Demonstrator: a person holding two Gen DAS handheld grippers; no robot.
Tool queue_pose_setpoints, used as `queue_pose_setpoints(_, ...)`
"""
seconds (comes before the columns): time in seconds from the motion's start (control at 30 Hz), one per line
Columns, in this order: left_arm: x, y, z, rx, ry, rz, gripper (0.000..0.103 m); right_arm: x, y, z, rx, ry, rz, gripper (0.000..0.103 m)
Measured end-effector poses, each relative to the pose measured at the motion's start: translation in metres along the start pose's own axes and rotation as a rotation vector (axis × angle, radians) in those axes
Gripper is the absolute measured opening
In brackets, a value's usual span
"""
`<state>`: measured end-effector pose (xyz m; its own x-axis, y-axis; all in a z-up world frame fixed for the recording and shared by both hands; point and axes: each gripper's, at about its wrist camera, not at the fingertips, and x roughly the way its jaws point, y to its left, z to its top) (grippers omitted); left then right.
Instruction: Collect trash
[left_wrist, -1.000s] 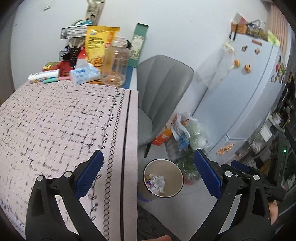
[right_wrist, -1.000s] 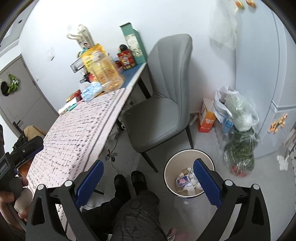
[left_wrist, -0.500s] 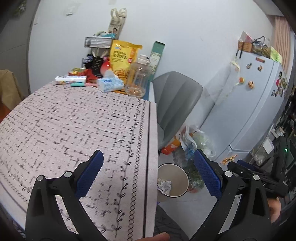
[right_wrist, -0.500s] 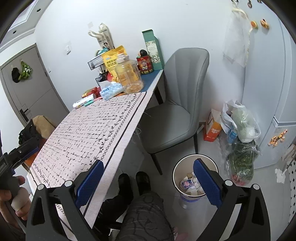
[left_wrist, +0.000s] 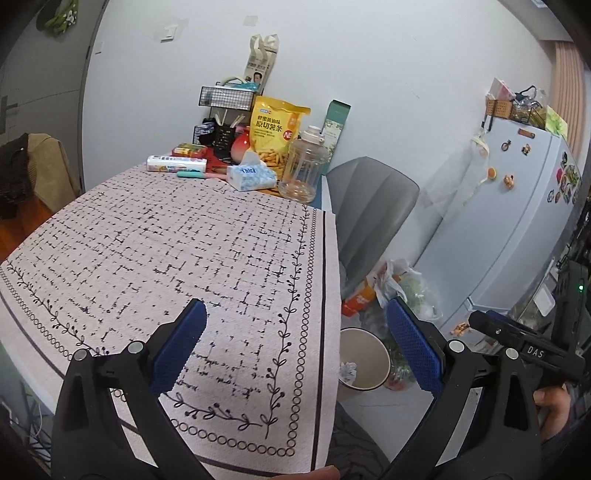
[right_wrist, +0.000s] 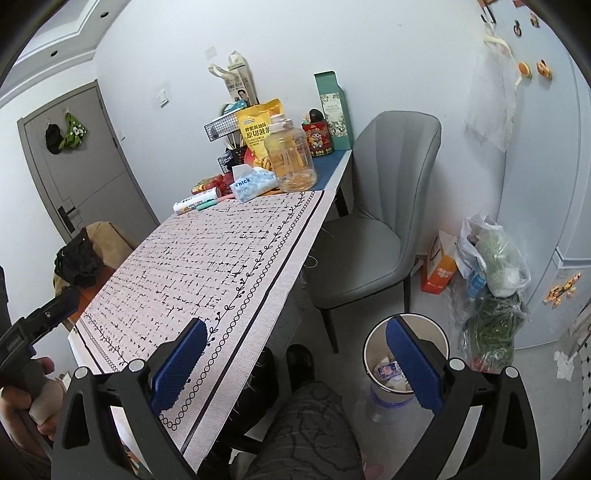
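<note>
Both grippers have been raised from the bin toward the table. The left gripper (left_wrist: 295, 347) and right gripper (right_wrist: 295, 365) are held wide apart, empty. Trash is seen in the bin (right_wrist: 373, 347), lower right; collection appears finished.

We see our right tool (right_wrist: 295, 363), its blue-padded fingers (right_wrist: 177, 365) spread wide with nothing between them, held over the counter's (right_wrist: 207, 266) near right edge and the floor. The counter wears a pale pink cloth with black dashes. At its far end stand a clear plastic jug (right_wrist: 291, 158), a yellow snack bag (right_wrist: 258, 134) and a blue tissue pack (right_wrist: 253, 184). On the floor beside the grey padded chair (right_wrist: 373, 229) stands a round white waste bin (right_wrist: 373, 354) holding crumpled scraps.
</note>
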<state>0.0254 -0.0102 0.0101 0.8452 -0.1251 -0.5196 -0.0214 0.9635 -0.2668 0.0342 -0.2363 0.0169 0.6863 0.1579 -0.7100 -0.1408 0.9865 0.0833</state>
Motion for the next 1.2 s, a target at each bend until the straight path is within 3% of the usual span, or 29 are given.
queue_pose_setpoints(0.8,-0.013,0.007,-0.009,-0.023,-0.039,0.081,0.097,0.008,0.026,-0.011,-0.065,-0.01,0.019,0.095)
queue_pose_setpoints(1.2,-0.013,0.007,-0.012,-0.019,-0.034,0.083,0.097,0.013,0.031,-0.015,-0.067,-0.005,0.023,0.095)
